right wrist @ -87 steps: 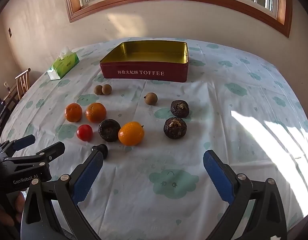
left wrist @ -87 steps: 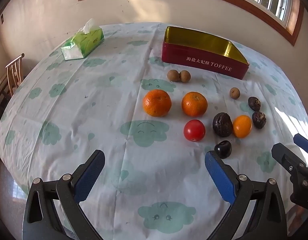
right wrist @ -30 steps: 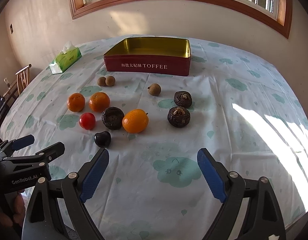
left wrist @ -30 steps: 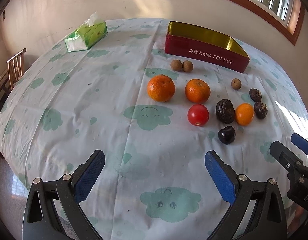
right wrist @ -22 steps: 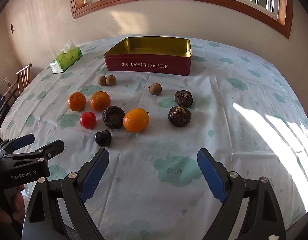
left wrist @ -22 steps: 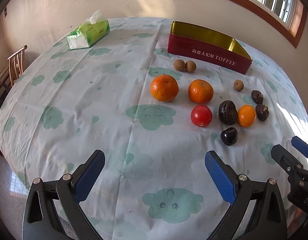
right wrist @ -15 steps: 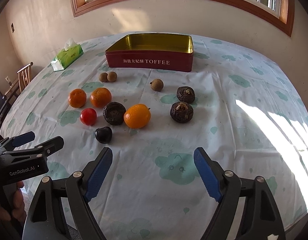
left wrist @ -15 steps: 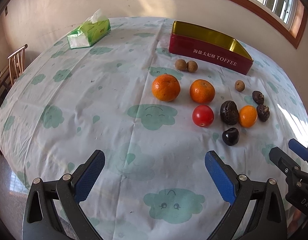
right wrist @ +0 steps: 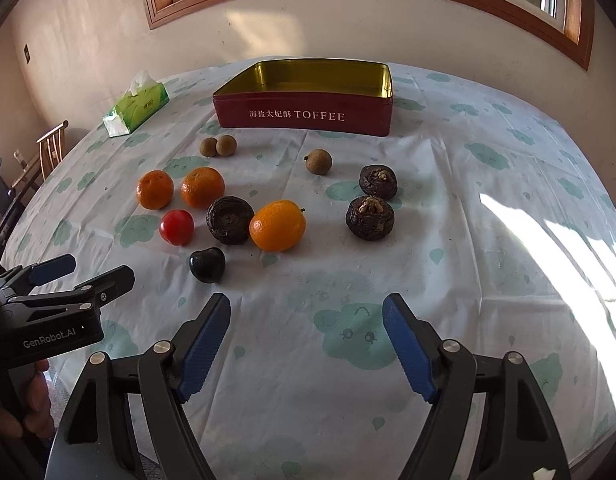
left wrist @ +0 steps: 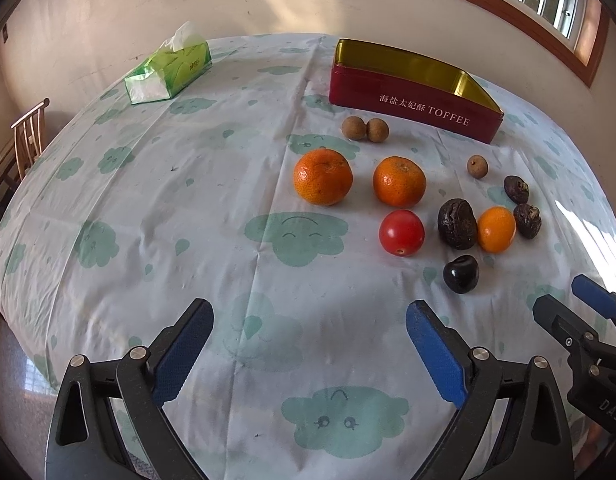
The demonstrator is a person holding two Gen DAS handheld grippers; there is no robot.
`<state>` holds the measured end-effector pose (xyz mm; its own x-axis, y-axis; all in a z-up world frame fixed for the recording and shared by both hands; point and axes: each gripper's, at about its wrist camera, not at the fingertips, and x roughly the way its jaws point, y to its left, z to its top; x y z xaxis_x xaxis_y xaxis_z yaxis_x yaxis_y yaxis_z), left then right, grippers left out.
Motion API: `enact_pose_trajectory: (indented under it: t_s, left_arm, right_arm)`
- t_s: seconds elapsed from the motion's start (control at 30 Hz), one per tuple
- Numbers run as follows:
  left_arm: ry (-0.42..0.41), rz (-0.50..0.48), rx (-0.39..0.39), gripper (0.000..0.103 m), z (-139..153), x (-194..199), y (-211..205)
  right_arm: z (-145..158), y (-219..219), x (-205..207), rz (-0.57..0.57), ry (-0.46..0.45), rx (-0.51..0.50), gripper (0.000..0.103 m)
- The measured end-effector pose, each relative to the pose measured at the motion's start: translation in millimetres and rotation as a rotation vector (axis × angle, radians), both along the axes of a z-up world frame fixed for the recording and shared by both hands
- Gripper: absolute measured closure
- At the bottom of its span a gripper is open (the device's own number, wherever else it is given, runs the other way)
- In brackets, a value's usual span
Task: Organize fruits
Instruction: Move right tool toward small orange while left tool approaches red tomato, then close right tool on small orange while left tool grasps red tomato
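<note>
Right wrist view: right gripper (right wrist: 306, 338), jaws apart and empty, has just been narrowing, likely sizing for small fruit; left gripper (left wrist: 308, 344) gapes wide. Fruits (right wrist: 278, 225) lie mid-tabletop; toffee tin (right wrist: 304, 114) waits empty near the far edge.

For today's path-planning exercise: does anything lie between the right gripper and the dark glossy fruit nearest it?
Nothing visible does. The right gripper, jaws just narrowing and empty, faces bare tablecloth before the dark glossy fruit.
</note>
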<state>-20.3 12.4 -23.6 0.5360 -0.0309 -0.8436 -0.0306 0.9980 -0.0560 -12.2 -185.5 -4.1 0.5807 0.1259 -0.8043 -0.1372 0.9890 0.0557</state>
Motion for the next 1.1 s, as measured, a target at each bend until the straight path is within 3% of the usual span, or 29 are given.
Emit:
enact_pose_trajectory:
  t_s: [0.53,0.73,1.1]
  left_arm:
    - [0.011,-0.031,0.003,0.015,-7.0,13.0,-8.1]
    - [0.022,-0.054,-0.011,0.022,-11.4,22.3,-11.5]
    - [0.024,-0.111,-0.025,0.027,-15.5,37.0,-23.3]
  right_arm:
    - [-6.1,1.2,15.4,0.032,0.015,0.001,0.032]
    - [-13.4,2.2,32.2,0.054,0.041,0.007,0.042]
    - [-26.2,15.2,61.1,0.113,0.073,-0.014,0.047]
